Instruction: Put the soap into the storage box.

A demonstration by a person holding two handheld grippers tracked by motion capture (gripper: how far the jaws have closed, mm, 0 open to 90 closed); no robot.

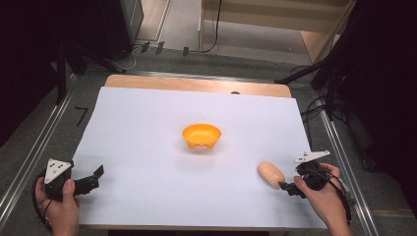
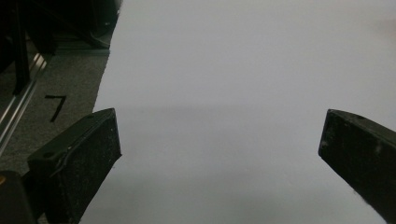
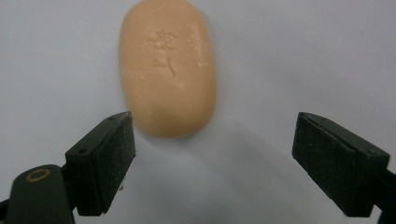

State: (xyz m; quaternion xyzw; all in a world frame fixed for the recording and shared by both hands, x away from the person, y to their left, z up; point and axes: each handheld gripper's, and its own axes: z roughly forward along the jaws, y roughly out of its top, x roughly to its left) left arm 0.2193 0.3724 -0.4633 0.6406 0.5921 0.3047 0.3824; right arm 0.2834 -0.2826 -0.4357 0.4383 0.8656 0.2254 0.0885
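A pale peach oval bar, like a soap or a potato (image 1: 271,174), lies on the white sheet at the right front. My right gripper (image 1: 287,188) is just behind its near end, held by a hand. In the right gripper view the bar (image 3: 167,70) lies ahead of the jaws, and the right gripper (image 3: 214,151) stands open with nothing between its pads. An orange bowl (image 1: 201,136) sits at the middle of the sheet. My left gripper (image 1: 96,176) rests at the front left, and in the left gripper view it (image 2: 219,140) stands wide open over bare sheet.
The white sheet (image 1: 147,147) covers a wooden table whose far edge (image 1: 196,84) shows. Metal rails (image 1: 29,157) run along both sides. Grey floor with a black mark (image 2: 56,106) lies left of the sheet.
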